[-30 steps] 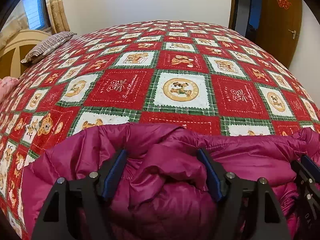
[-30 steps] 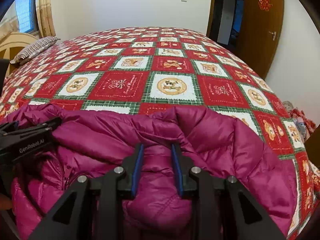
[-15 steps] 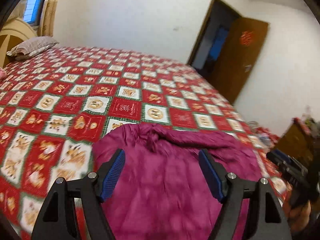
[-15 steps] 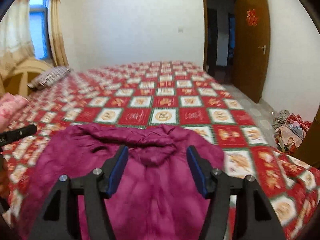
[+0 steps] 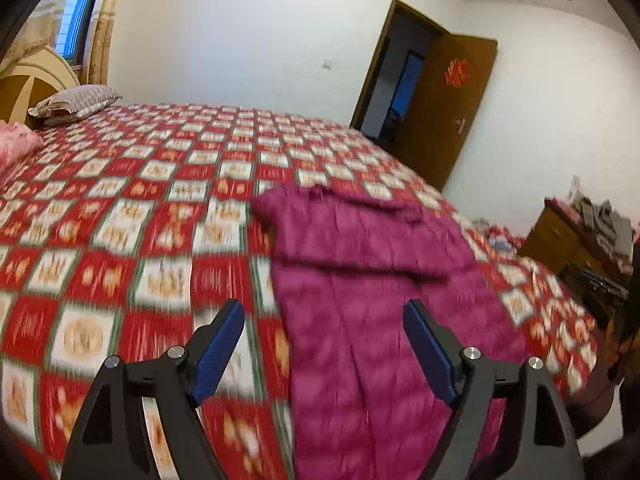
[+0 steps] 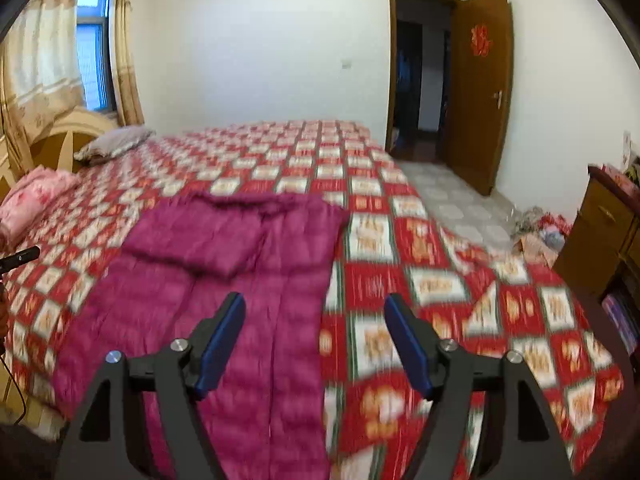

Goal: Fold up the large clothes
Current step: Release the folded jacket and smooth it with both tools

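The left tool [image 5: 323,346] is hanging above the near edge of the bed [image 5: 120,208], its blue-padded fingers [image 5: 218,346] standing wide apart with nothing between them; its jaws have just been opening a little further. The right tool [image 6: 314,340] is likewise hovering over the near edge, its fingers [image 6: 222,344] spread and gripping nothing, the jaws having just been opening from a much narrower gap. Neither tool is touching the magenta down coat [image 6: 224,280], which is lying flat on the red, white and green patchwork bedspread [image 6: 400,240]. The coat's long axis is running from the near edge of the bed, where it passes under the tools, away toward the far edge and the white wall [image 6: 260,48]. Its far end is lying doubled over on the body as a shorter top layer, with a bunched, rumpled edge pointing at the far side. In the right wrist view the coat is sitting toward the headboard half of the near edge; in the left wrist view it is reaching toward the foot-side corner. Both views are blurring. A grey striped pillow [image 5: 74,102] and a pink cushion [image 6: 34,200] are lying at the headboard end, well apart from the coat. Beyond the bed's foot a brown door [image 6: 478,88] is standing open.
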The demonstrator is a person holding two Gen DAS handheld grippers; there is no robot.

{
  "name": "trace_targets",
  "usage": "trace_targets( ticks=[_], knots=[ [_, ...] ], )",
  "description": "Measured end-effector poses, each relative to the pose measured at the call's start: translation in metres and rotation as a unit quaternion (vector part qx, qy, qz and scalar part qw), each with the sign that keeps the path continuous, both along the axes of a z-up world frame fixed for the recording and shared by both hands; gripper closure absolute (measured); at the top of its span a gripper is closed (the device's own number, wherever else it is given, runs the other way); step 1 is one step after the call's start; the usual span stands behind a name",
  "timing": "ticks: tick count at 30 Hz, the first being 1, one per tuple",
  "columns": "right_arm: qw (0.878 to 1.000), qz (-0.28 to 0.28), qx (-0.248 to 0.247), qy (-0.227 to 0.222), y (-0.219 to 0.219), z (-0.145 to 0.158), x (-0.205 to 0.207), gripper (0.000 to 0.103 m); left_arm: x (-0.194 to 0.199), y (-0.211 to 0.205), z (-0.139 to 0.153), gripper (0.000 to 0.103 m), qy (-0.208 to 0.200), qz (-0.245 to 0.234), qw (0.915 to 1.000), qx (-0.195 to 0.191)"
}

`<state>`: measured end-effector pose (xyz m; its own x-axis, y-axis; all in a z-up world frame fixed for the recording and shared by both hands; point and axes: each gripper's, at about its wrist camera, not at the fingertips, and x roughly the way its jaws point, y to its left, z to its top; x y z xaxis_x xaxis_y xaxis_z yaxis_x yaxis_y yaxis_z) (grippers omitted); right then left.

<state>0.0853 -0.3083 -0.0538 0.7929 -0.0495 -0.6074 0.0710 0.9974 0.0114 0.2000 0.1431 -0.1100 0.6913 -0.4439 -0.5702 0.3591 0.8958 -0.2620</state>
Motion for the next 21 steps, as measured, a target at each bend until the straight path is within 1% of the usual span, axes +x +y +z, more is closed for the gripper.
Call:
trace_targets(
  ticks=[2,4,6,7,9,13,15,16,18,20,21],
  knots=[
    [1.0,-0.004,0.006,0.028,0.002,-0.023,-0.007,0.029,-0.016,-0.002,-0.02,0.021,0.019,0.0,0.9998,0.01],
    [0.998,-0.003,0.018,0.061,0.007,-0.052,-0.005,0.029,-0.028,-0.008,-0.046,0.021,0.049,-0.002,0.9988,0.004],
    [0.996,-0.004,0.025,0.085,0.013,-0.075,-0.003,0.029,-0.037,-0.014,-0.064,0.021,0.071,-0.01,0.9974,-0.001],
    [0.995,-0.004,0.023,0.095,0.016,-0.085,0.0,0.029,-0.04,-0.016,-0.072,0.021,0.075,-0.009,0.9972,0.004],
    [0.993,-0.008,0.005,0.116,0.022,-0.102,0.005,0.029,-0.047,-0.02,-0.083,0.021,0.082,0.002,0.9965,0.016],
    [0.99,-0.003,0.012,0.141,0.024,-0.119,-0.003,0.03,-0.055,-0.021,-0.1,0.021,0.105,0.009,0.9943,0.018],
    [0.986,-0.019,0.002,0.163,0.023,-0.131,-0.004,0.031,-0.058,-0.02,-0.108,0.021,0.12,0.009,0.9927,0.014],
    [0.986,-0.019,0.008,0.168,0.022,-0.135,-0.006,0.036,-0.06,-0.02,-0.111,0.021,0.123,0.007,0.9923,0.013],
    [0.983,-0.017,0.022,0.181,0.022,-0.143,-0.01,0.036,-0.065,-0.021,-0.112,0.021,0.116,0.007,0.9931,0.015],
    [0.982,-0.013,-0.003,0.191,0.028,-0.148,-0.013,0.037,-0.068,-0.025,-0.114,0.021,0.119,-0.006,0.9928,0.013],
    [0.98,-0.008,-0.008,0.198,0.03,-0.149,-0.013,0.037,-0.068,-0.026,-0.115,0.021,0.121,-0.009,0.9925,0.013]
  ],
)
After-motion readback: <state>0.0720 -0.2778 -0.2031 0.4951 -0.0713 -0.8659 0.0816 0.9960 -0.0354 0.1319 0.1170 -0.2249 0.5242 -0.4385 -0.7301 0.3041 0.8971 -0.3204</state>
